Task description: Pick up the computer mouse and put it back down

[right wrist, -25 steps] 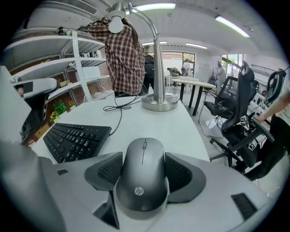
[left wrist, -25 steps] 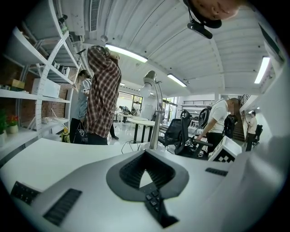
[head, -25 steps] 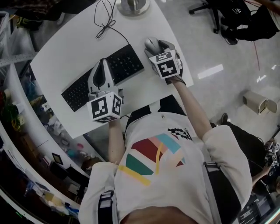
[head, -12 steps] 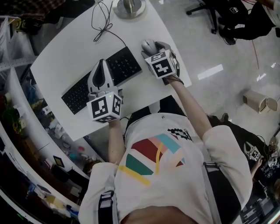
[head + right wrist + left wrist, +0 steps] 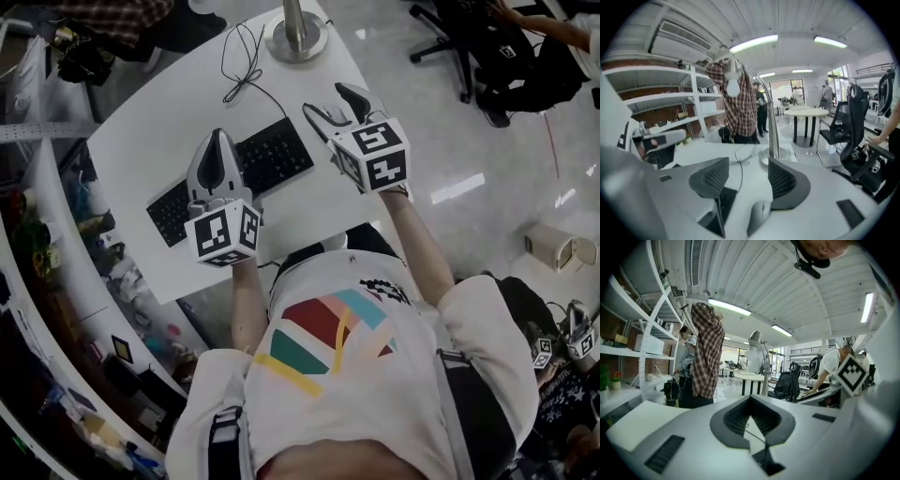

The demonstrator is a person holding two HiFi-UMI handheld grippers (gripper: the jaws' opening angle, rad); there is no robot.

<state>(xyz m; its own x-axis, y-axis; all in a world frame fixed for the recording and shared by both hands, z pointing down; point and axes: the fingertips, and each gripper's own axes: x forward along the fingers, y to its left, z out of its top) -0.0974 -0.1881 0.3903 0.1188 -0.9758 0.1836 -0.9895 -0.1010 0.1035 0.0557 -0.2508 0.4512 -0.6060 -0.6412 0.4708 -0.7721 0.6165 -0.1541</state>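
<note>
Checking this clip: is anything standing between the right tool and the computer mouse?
Nothing visible does. The right tool has its jaws open, and the computer mouse lies uncovered on the white table just below them. The keyboard sits off to the mouse's left, not in the path.

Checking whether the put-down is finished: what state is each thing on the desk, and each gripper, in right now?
computer mouse: lying on the desk, released, below the right gripper's jaws.
right gripper: open, empty, above the mouse.
keyboard: flat on the desk.
left gripper: shut, empty, over the keyboard.
cable: loose on the desk.
</note>
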